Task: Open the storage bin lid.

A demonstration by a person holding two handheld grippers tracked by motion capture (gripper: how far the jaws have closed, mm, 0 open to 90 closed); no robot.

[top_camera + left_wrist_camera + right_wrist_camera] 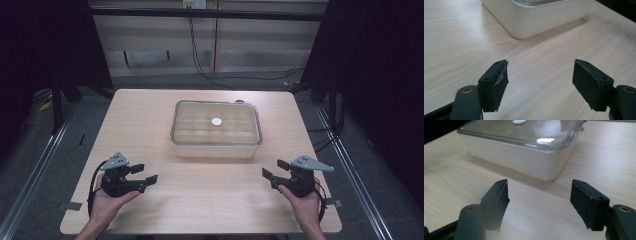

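Observation:
A cream box (216,145) with a clear lid (216,122) stands in the middle of the wooden table (150,115); a small white round knob (216,121) sits on the lid's centre. My left gripper (144,172) rests low near the table's front left, held in a hand, open with nothing between its jaws. My right gripper (275,169) mirrors it at the front right, also open and empty. In the left gripper view the box's corner (524,22) lies ahead of the gripper (540,85). The right gripper view shows the box (524,157) and lid (524,132) beyond the gripper (539,203).
Dark curtains flank the table at both sides. Cables (200,60) trail over the floor behind the table. Metal rails (40,160) run along the floor on either side. Bare wood lies between the two grippers and the box.

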